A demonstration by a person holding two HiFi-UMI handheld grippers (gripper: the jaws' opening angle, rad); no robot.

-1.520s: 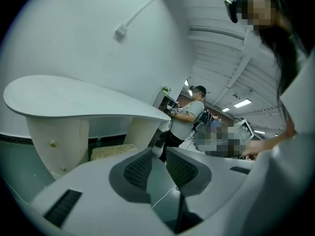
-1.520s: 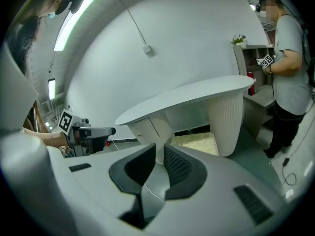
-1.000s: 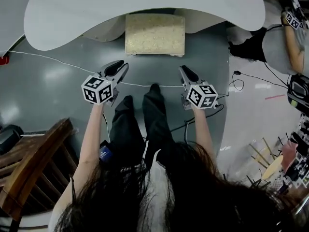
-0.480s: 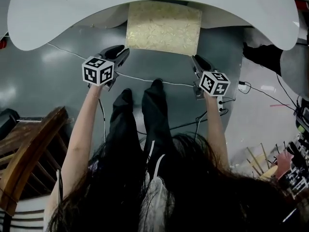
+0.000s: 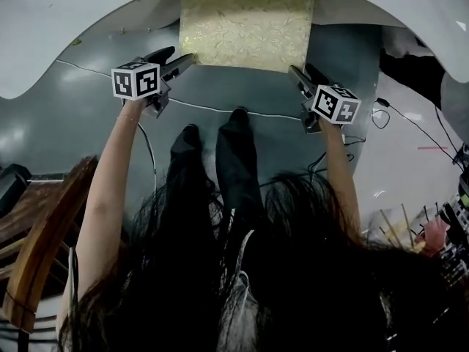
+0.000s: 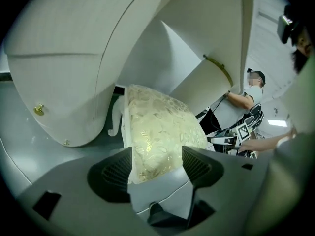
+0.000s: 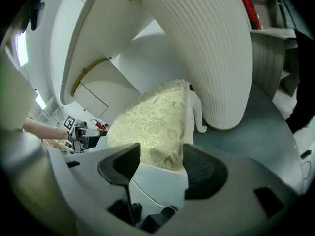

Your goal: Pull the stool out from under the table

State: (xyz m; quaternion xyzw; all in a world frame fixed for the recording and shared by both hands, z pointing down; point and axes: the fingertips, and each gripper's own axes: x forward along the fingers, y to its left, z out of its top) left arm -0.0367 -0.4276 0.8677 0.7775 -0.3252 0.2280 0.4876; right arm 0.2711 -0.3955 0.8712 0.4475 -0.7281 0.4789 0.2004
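Stool (image 5: 245, 24) corners sit between outstretched grippers' (image 5: 181, 59) (image 5: 295, 73) just-opened jaws.

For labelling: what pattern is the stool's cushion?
The stool cushion is pale gold floral; left gripper view.

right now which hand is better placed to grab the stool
Left, slightly: left tongs and right tongs have just been opening astride the stool's corners; its cushion sits deeper in the left.

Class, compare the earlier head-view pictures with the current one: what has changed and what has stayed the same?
The left claw and right claw reached forward to the near corners of the stool. Their jaws have just been opening and now straddle its edge without gripping. The stool stays under the white table.
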